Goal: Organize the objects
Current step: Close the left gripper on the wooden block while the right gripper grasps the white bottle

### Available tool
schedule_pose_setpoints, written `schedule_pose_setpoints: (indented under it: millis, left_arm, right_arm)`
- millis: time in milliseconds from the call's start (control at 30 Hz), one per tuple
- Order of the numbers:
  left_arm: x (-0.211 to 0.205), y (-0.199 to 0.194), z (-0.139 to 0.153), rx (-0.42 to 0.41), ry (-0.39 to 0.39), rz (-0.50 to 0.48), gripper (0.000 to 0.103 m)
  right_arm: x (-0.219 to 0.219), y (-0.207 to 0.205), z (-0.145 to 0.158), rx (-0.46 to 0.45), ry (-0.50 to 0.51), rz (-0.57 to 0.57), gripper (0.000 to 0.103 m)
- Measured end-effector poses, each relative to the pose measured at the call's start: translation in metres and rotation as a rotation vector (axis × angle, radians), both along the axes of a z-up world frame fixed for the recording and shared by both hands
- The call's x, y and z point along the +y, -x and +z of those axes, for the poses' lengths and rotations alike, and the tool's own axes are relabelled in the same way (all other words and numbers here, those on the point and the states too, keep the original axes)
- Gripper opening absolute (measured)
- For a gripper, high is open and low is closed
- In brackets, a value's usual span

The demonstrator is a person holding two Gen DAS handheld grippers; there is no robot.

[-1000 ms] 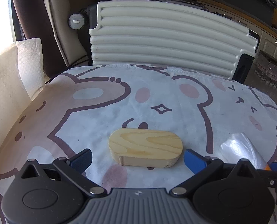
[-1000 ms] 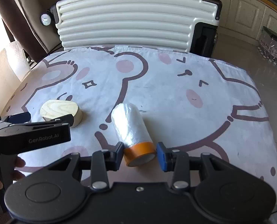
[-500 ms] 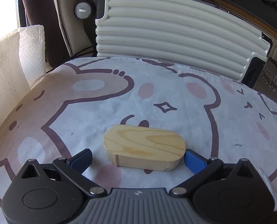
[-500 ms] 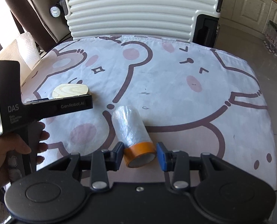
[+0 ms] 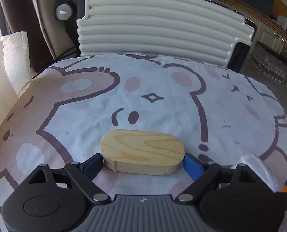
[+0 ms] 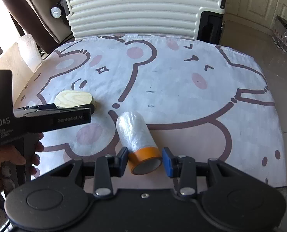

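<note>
An oval wooden block (image 5: 141, 147) lies flat on the bear-print cloth (image 5: 162, 100). My left gripper (image 5: 143, 160) straddles it lengthwise. Its jaws are closing, and the blue pads (image 5: 191, 166) stand against the block's two rounded ends. The right wrist view shows the same block (image 6: 73, 98) behind the left gripper's black handle (image 6: 46, 119), held by a person's hand (image 6: 12, 160). My right gripper (image 6: 144, 158) is shut on the orange-taped end of a roll of clear plastic film (image 6: 135, 133). That roll (image 5: 259, 168) also shows at the left wrist view's lower right.
A cream ribbed suitcase (image 6: 143, 11) stands against the table's far edge. White paper towel and a cardboard sheet (image 5: 14, 58) rise along the left side. Tiled floor (image 6: 269, 44) lies beyond the right edge, with cabinets behind.
The left jaws have come in from wide apart to the block's ends. The right gripper has shifted slightly with the roll still between its pads.
</note>
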State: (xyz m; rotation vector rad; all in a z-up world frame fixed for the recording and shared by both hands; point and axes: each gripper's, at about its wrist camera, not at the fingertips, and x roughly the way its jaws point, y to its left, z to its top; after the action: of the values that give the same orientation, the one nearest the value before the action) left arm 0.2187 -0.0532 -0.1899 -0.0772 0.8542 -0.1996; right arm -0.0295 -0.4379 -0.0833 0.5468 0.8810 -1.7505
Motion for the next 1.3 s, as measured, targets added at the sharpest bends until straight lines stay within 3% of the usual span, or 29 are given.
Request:
schedule_pose_setpoints:
  millis: [267,433,633,733,1067,1300]
  left_arm:
    - [0.005,0.035,0.008,0.052,-0.077,-0.138,0.089]
    - [0.005,0.052,0.010,0.129,-0.102,-0.214,0.089]
    - [0.005,0.071,0.013,0.186,-0.101,-0.306,0.089]
    - [0.004,0.081,0.016,0.194,-0.099,-0.367,0.089]
    - [0.004,0.109,0.011,0.250,-0.153,-0.528,0.088]
    - [0.008,0.116,0.010,0.266,-0.210,-0.536,0.095]
  right_arm:
    - [0.010,-0.010,-0.005,-0.020,-0.040,-0.053,0.039]
    - [0.017,-0.019,-0.013,-0.025,-0.131,-0.073,0.038]
    - [0.030,-0.032,-0.014,-0.039,-0.189,-0.080,0.020]
    - [0.035,-0.036,-0.013,-0.049,-0.198,-0.080,0.018]
    - [0.034,-0.036,-0.015,-0.031,-0.146,-0.084,0.031]
    - [0.019,-0.030,-0.028,-0.009,-0.154,-0.085,0.042]
